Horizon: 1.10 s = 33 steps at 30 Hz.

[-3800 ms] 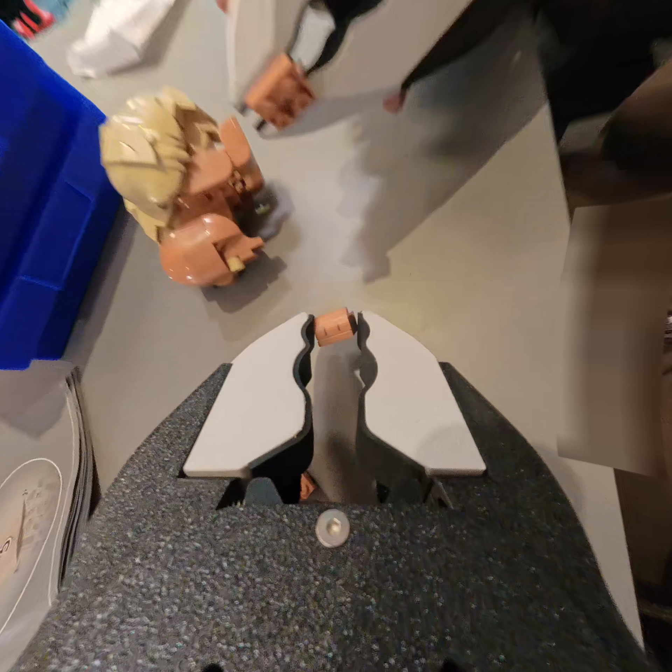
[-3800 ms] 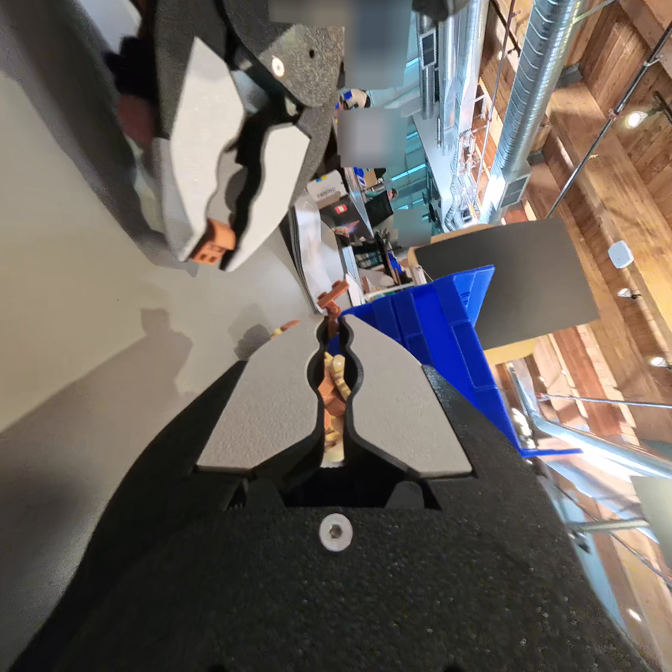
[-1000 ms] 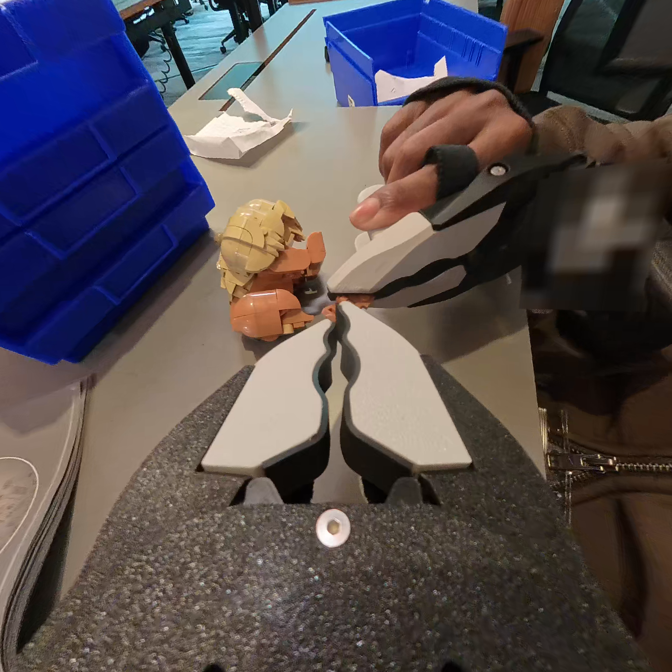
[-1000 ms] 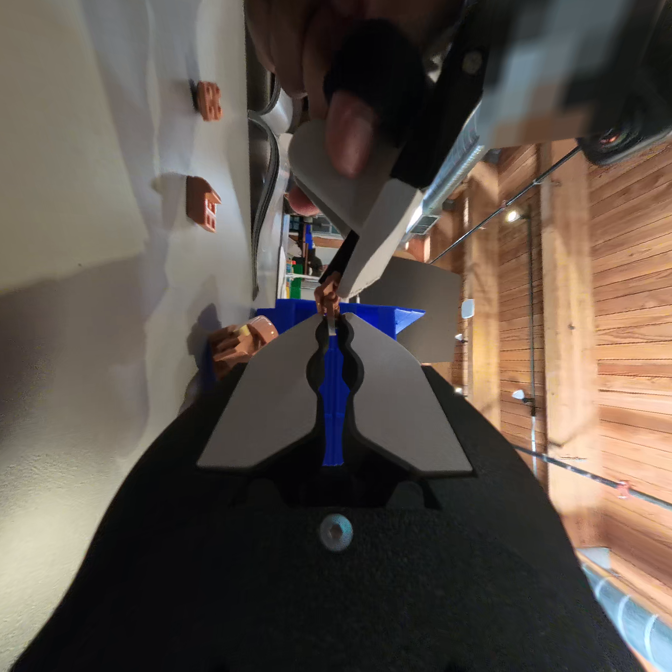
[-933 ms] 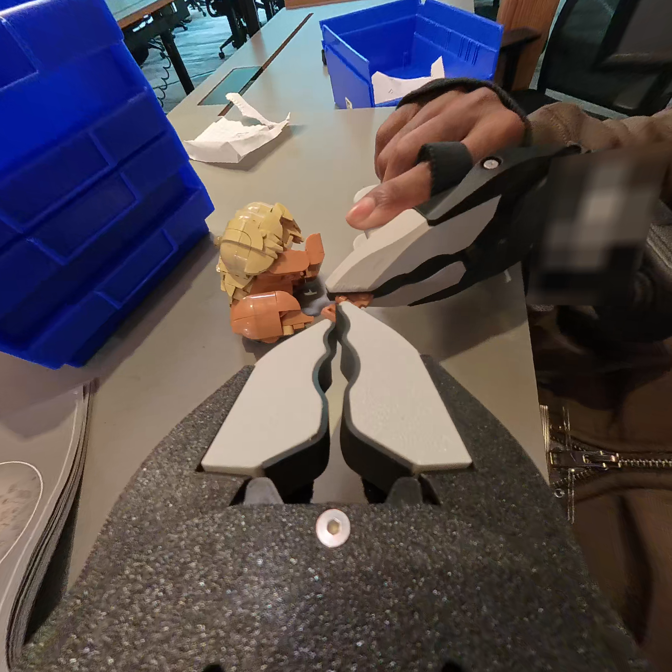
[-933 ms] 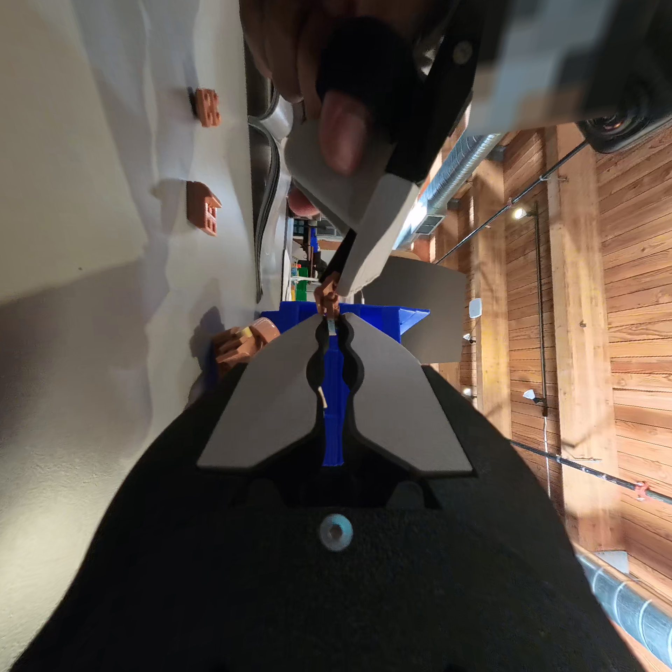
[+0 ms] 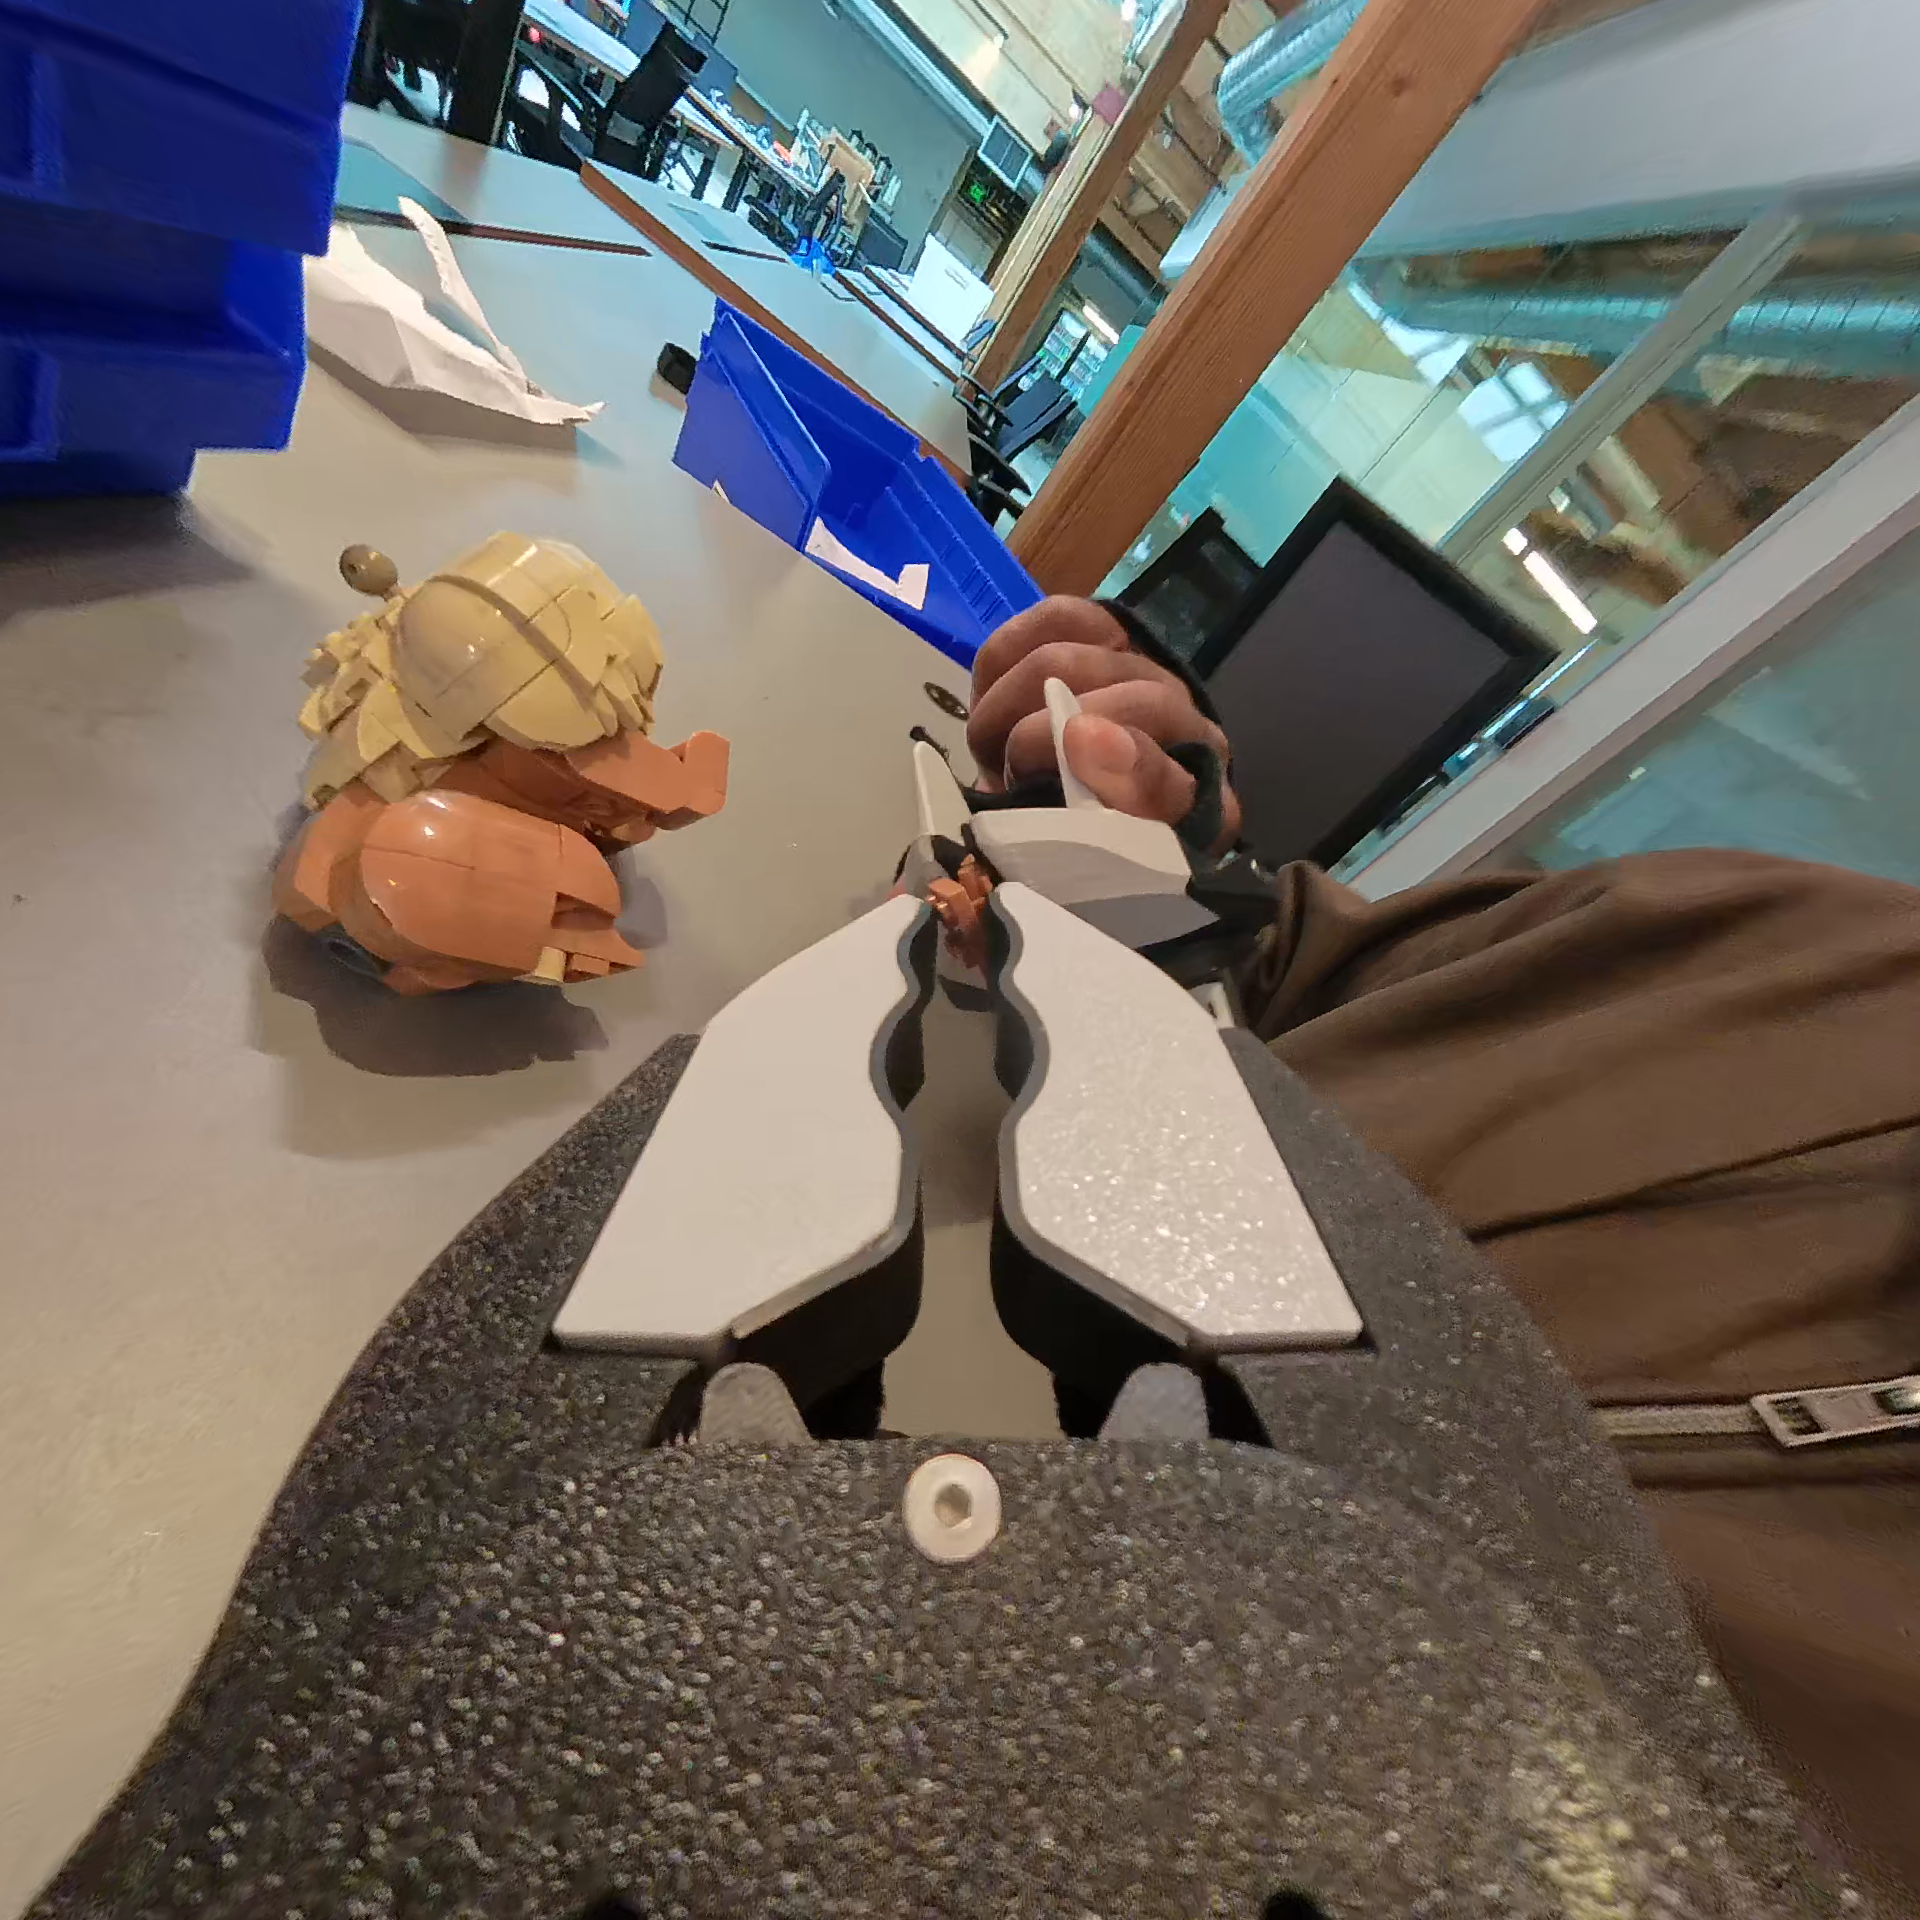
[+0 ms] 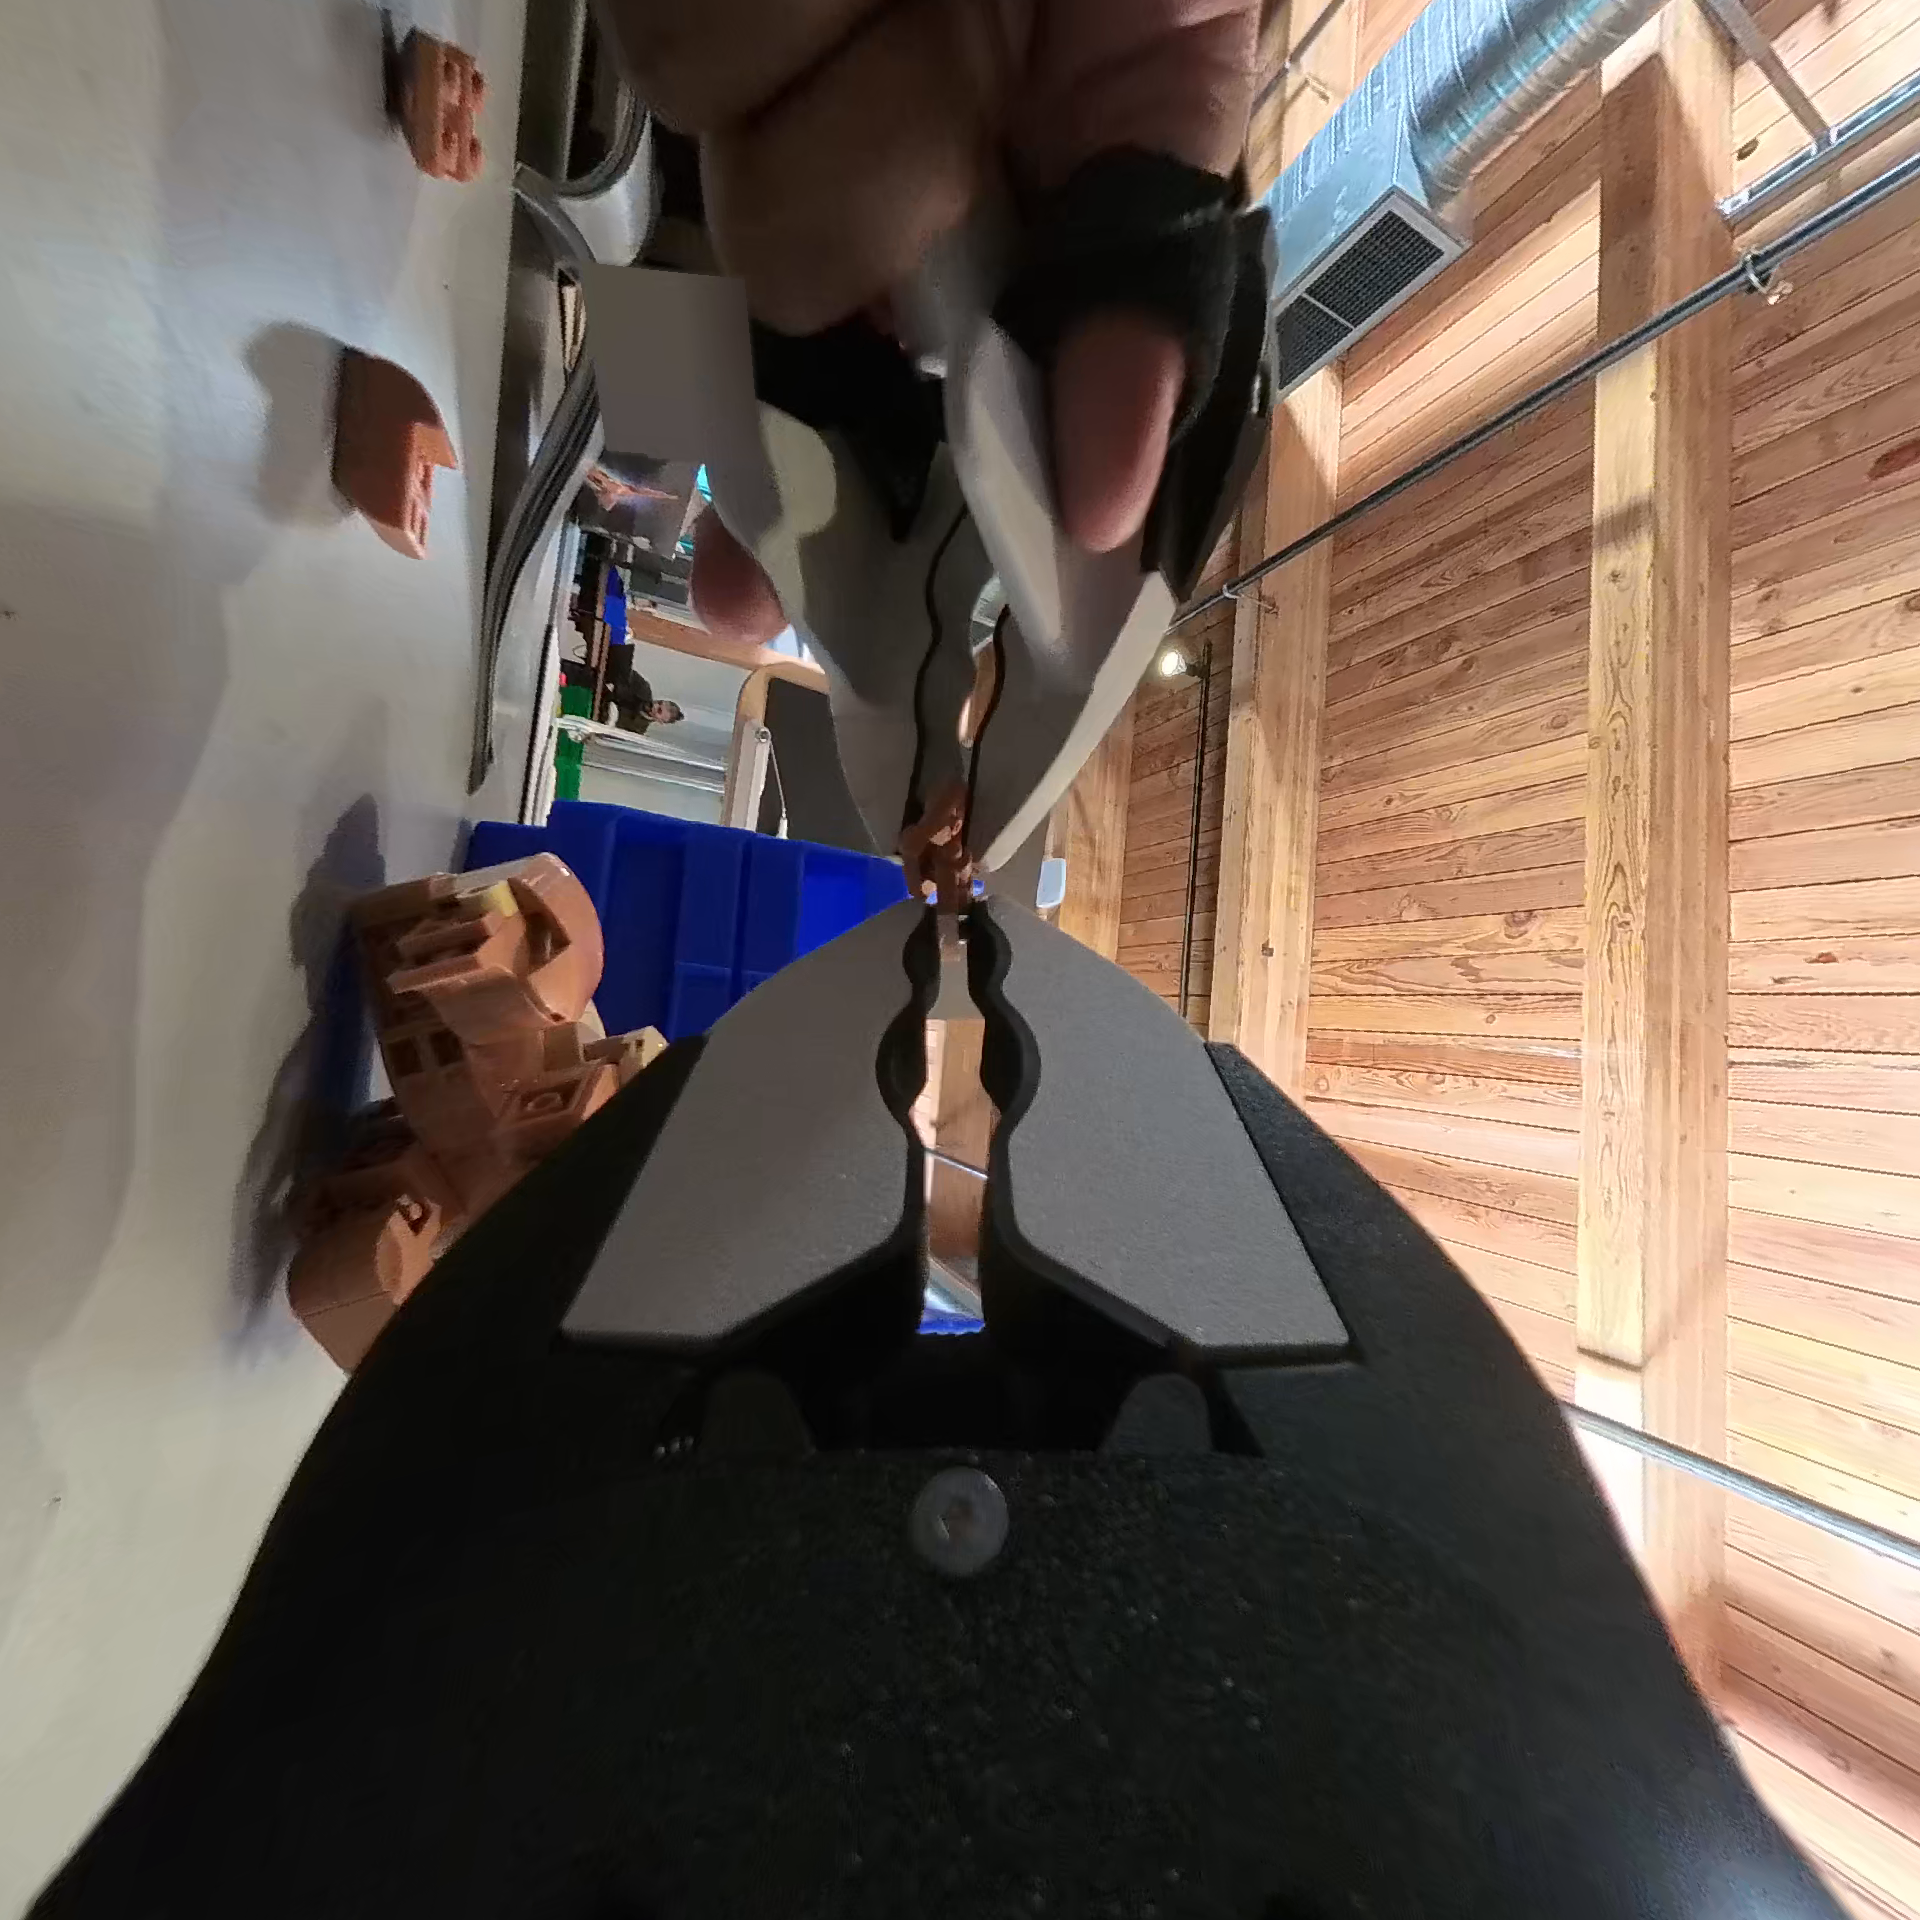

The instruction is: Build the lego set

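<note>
Both claws are meeting tip to tip up off the grey table (image 7: 187, 1195). The left gripper (image 7: 954, 902) is pinched down on a small brown lego piece (image 7: 961, 902) right at its fingertips, with only a narrow slit left between the fingers further back. The right gripper (image 8: 948, 912) is closed the same way, clamped on a tiny pale piece (image 8: 948, 935) at its very tip, and that piece is touching the brown one (image 8: 940, 831) held by the other claw straight ahead of it.

From the left wrist view, the right gripper comes in head-on just past the fingertips, with the person's hand (image 7: 1081, 727) wrapped around it and a brown sleeve (image 7: 1558, 1039) filling the right side, so that blocks most of what's behind it.

Off to the left of the left claw, near but not touching, the half-built lego figure (image 7: 478, 769) lies on the table: tan top, brown body. Further ahead there's a crumpled white paper (image 7: 416, 332), a blue bin (image 7: 852, 488) beyond that, and a bigger blue bin (image 7: 135, 229) at the far left.

In the right wrist view the table runs up the left edge, with two loose brown bricks (image 8: 390, 457) on it well ahead of the claw, and the figure (image 8: 457, 1039) just left of the fingers.
</note>
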Each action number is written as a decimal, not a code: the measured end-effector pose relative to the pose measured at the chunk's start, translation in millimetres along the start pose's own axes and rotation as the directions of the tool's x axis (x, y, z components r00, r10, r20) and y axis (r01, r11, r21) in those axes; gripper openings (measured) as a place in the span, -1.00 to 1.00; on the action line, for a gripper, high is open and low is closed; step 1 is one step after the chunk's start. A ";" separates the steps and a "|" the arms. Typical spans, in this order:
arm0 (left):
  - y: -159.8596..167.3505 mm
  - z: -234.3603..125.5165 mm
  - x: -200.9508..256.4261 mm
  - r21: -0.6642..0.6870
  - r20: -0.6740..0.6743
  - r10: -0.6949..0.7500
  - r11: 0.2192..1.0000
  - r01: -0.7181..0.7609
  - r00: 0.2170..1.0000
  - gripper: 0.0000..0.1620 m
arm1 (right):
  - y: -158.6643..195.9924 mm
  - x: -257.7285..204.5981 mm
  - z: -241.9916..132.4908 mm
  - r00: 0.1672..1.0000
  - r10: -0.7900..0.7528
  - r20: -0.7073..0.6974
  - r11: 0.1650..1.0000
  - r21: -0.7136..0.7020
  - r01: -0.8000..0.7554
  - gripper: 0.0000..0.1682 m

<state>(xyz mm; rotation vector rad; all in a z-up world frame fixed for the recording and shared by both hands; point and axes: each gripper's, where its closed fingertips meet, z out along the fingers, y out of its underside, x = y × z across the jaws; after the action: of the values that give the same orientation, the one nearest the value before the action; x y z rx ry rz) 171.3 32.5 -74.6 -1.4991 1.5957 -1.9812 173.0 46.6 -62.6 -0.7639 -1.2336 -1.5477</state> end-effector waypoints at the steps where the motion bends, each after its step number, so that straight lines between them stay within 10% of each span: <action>1: 0.7 -0.5 0.1 -0.013 0.022 0.060 0.998 -0.060 0.998 -0.90 | -0.8 -0.3 -0.4 1.000 0.019 0.008 1.000 0.008 -0.019 -0.94; 14: -0.5 -13.5 -15.6 -0.242 0.265 0.586 0.809 -0.535 0.766 -1.00 | -0.2 -5.1 -5.1 0.954 0.268 0.134 0.958 0.063 -0.278 -0.95; 33: -12.5 -6.7 3.9 0.068 -0.003 0.006 0.998 -0.006 1.000 -0.85 | 9.7 12.5 -1.3 0.997 0.014 -0.072 0.999 -0.028 -0.016 -0.95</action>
<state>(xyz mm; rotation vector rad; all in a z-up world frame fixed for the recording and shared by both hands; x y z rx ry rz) 169.6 39.2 -61.6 -1.4649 1.5158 -2.0141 178.1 41.6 -48.6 -0.7280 -1.1534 -1.5701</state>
